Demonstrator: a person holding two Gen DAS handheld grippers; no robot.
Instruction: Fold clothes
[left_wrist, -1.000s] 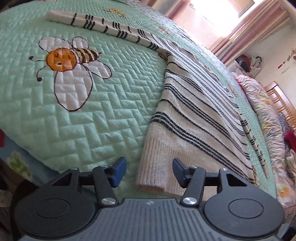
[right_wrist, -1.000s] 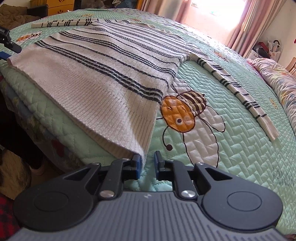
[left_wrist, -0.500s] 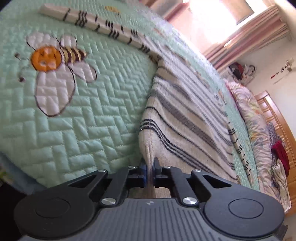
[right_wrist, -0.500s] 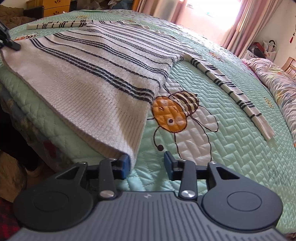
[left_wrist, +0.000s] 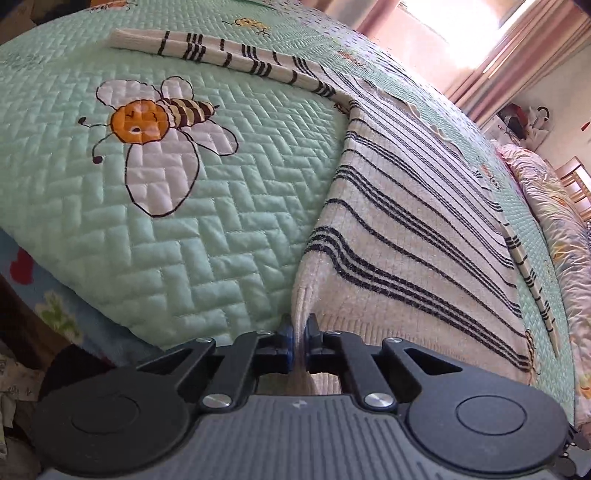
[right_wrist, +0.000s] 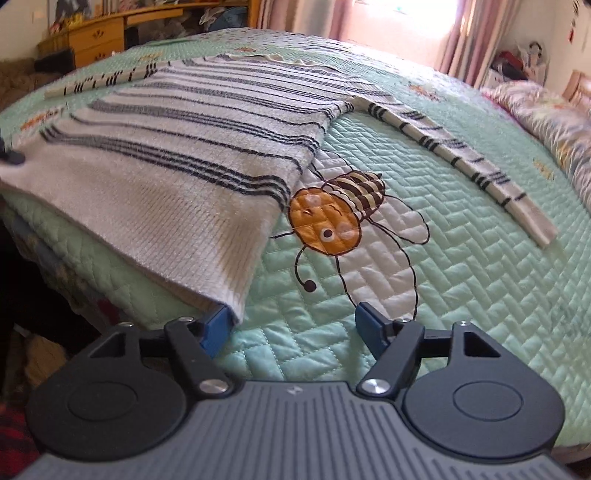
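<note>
Both cameras are sitting low at the near edge of the bed, just behind their own fingers, looking slantwise down and forward across the green quilt (left_wrist: 207, 236) toward the bright curtained window (right_wrist: 399, 22). The left wrist view is looking from close against the striped sweater (left_wrist: 424, 236) at its left hem corner; the right wrist view is facing its right hem corner. Both are sharing the sweater's body, outstretched sleeves and far window.

A big bed (right_wrist: 480, 280) has a green quilt (left_wrist: 221, 229) with bees sewn on. Bright sun comes through pink curtains (right_wrist: 458, 33). Yellow wooden drawers (right_wrist: 96, 33) stand behind.
</note>
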